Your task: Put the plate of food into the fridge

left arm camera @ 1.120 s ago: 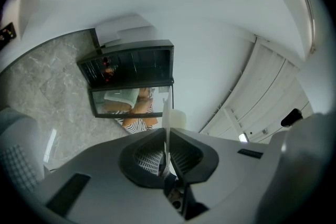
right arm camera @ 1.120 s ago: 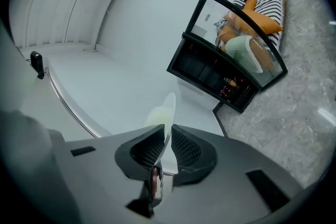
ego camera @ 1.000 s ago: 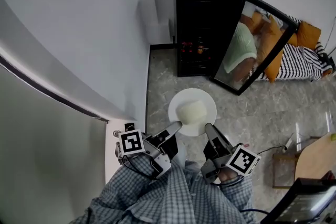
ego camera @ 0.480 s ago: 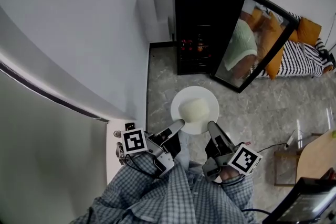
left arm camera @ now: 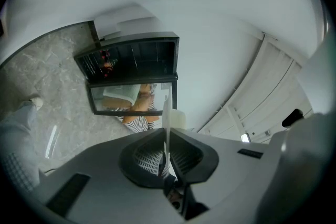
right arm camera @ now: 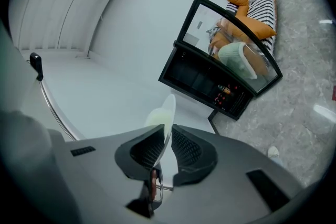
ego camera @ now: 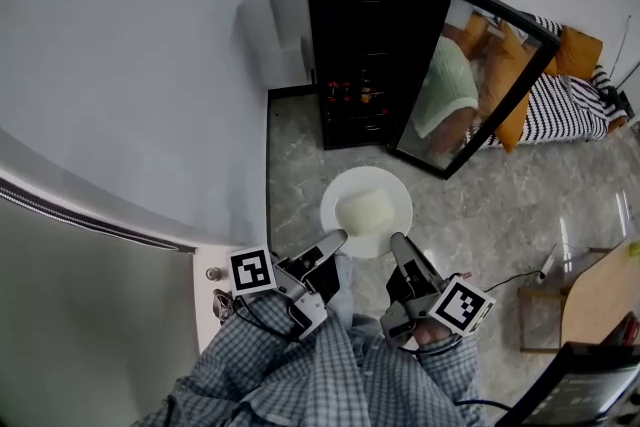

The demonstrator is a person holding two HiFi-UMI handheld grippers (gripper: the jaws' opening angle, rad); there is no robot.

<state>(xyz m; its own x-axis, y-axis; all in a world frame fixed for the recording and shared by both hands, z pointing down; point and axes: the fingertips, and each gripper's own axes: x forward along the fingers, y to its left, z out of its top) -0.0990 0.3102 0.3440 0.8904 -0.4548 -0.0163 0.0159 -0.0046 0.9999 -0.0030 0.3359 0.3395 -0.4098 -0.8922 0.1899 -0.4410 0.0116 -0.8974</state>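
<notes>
A white plate (ego camera: pixel 393 190) with a pale block of food (ego camera: pixel 365 211) hangs level in front of me in the head view. My left gripper (ego camera: pixel 336 238) is shut on its near left rim and my right gripper (ego camera: pixel 397 241) on its near right rim. Seen edge-on, the plate (left arm camera: pixel 167 116) stands between the left jaws, and the plate (right arm camera: pixel 169 110) between the right jaws. The black fridge (ego camera: pixel 368 35) stands ahead against the wall, its glass door (ego camera: pixel 472 80) swung open to the right. Small red items (ego camera: pixel 345 95) sit on a lower shelf.
A white wall (ego camera: pixel 150 65) runs along the left. A grey marble floor (ego camera: pixel 500 215) spreads out below. At the far right a striped sofa with orange cushions (ego camera: pixel 575 100) sits. A wooden table edge (ego camera: pixel 600 300) and a cable (ego camera: pixel 525 275) are at the lower right.
The view has shifted: the fridge sits further left and slightly larger in the frame. Both grippers keep their hold on the plate, which stays level.
</notes>
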